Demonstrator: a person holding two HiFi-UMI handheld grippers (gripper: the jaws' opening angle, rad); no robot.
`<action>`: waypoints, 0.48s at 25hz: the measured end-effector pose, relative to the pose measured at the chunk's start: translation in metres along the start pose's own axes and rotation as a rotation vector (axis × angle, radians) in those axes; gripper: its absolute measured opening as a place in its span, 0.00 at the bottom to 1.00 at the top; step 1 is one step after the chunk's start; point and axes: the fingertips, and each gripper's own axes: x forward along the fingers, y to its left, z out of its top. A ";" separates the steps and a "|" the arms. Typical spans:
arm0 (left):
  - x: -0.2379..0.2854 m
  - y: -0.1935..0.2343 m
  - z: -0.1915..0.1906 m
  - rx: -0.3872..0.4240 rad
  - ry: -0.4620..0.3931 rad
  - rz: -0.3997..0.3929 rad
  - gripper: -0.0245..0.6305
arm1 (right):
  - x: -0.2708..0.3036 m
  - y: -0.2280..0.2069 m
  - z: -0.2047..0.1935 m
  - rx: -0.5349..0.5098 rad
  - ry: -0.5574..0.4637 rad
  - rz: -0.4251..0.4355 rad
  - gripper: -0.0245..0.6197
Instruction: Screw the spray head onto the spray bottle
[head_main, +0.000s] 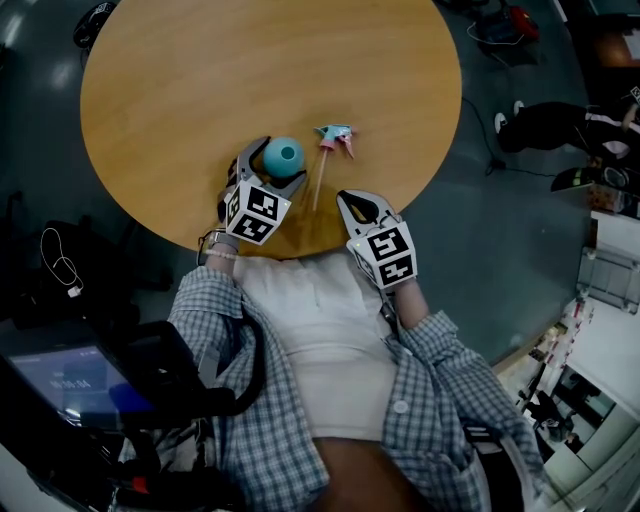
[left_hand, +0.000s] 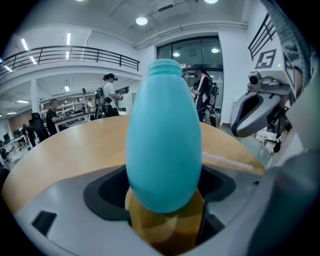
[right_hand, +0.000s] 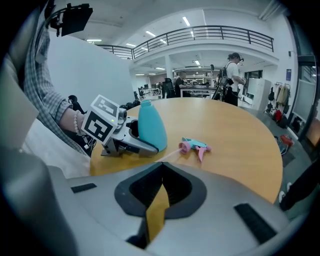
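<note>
While the teal spray bottle (head_main: 285, 154) stands upright close to the near edge of the round wooden table (head_main: 180, 90), the left gripper (head_main: 282, 160) holds its jaws spread wide on either side of it. The bottle's body sits between the pads, and they do not appear to press on it. Its threaded neck is bare and points up. Just to the right of the bottle, nearer the table's right edge, the teal and pink spray head (head_main: 335, 138) lies on its side, its pale dip tube (head_main: 320, 180) trailing toward the near edge. Over that near edge, the right gripper (head_main: 357, 201) has its jaws closed together on nothing, apart from both parts.
</note>
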 end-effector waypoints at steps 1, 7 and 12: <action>0.001 0.000 0.000 0.001 0.001 0.001 0.68 | 0.001 -0.001 0.001 0.001 -0.003 -0.001 0.03; 0.002 0.000 -0.002 0.003 0.003 0.005 0.68 | 0.005 -0.026 0.012 -0.068 -0.009 -0.022 0.03; 0.003 0.000 -0.004 0.003 0.003 0.008 0.68 | 0.019 -0.052 0.027 -0.330 0.086 0.022 0.03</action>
